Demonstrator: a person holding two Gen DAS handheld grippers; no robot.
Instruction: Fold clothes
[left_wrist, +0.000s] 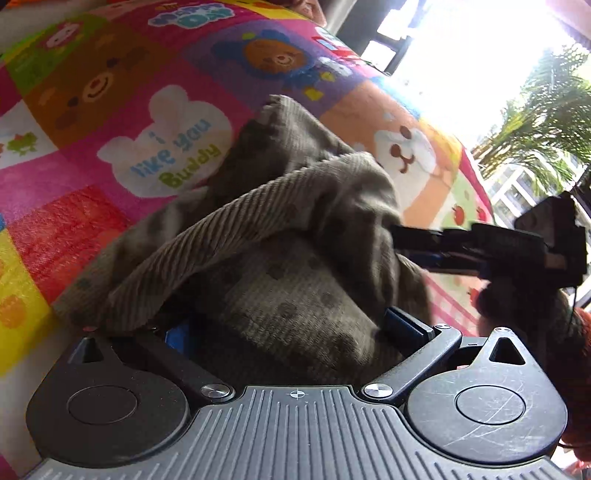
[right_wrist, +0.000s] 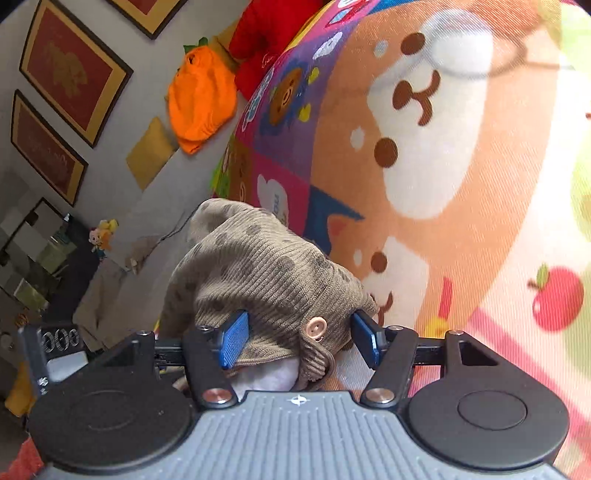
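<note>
Right wrist view: barely begun (brown garment (right_wrist: 258, 266) bunched, unfolded, on mat (right_wrist: 461, 221)). Right gripper (right_wrist: 300, 339) part-open astride the buttoned edge, grip unclear; left gripper (left_wrist: 291, 328) wide around cloth, hold equally unclear.

black claw (right_wrist: 299, 338) arms, blue pads (right_wrist: 233, 338) — ribbed grey body.

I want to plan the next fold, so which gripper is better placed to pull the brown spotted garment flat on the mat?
Probably the right gripper: the brown garment's buttoned edge sits between its blue pads, over the mat. The left gripper is buried in bunched cloth.
</note>
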